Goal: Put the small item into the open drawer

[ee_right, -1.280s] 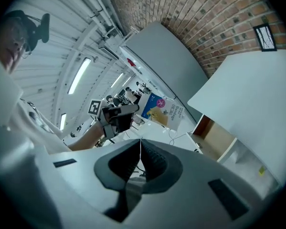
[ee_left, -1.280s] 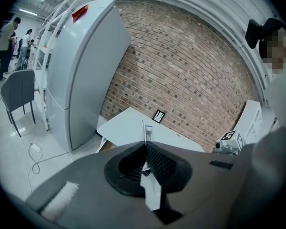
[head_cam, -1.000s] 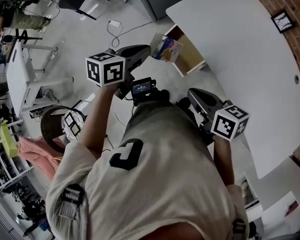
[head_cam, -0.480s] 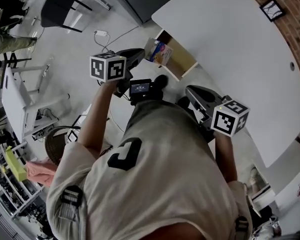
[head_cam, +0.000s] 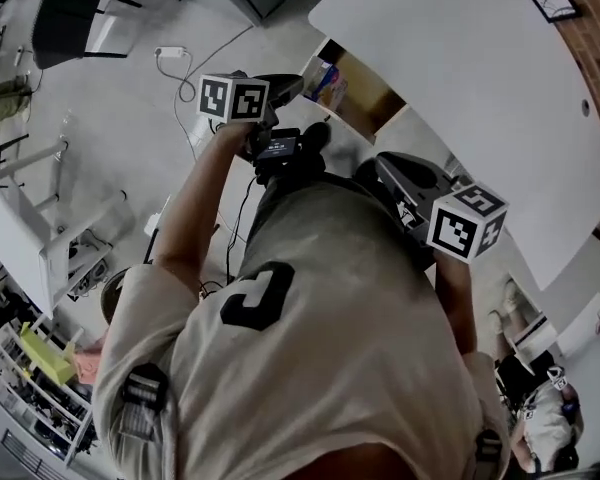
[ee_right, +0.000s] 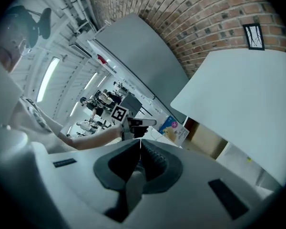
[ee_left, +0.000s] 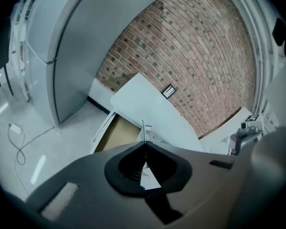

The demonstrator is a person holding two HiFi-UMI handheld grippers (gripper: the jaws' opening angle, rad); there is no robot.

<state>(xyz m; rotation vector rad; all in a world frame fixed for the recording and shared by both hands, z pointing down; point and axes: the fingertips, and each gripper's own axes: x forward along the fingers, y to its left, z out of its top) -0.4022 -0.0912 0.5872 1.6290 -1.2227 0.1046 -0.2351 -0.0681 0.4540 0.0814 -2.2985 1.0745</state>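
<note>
The small item is a flat blue and pink packet (head_cam: 326, 82), hanging at the near edge of the open wooden drawer (head_cam: 376, 100) under the white table (head_cam: 460, 58). My left gripper (head_cam: 300, 86) is shut on it. In the left gripper view the packet (ee_left: 143, 126) shows edge-on as a thin line rising from the closed tips (ee_left: 144, 142), with the drawer (ee_left: 115, 133) just beyond. The right gripper view shows the packet (ee_right: 174, 129) in front of the drawer (ee_right: 207, 138). My right gripper (ee_right: 140, 141) is shut with nothing in it, held back by the person's body (head_cam: 382, 164).
A grey cabinet (ee_left: 71, 46) stands left of the drawer on the floor. A brick wall with a small framed picture (head_cam: 552, 0) lies behind the table. A black chair (head_cam: 65, 13), a power strip with its cable (head_cam: 170, 53) and white shelving (head_cam: 25, 238) are on the left.
The left gripper with the packet has risen in the head view and sits closer to the drawer's mouth. The right gripper has hardly moved.
</note>
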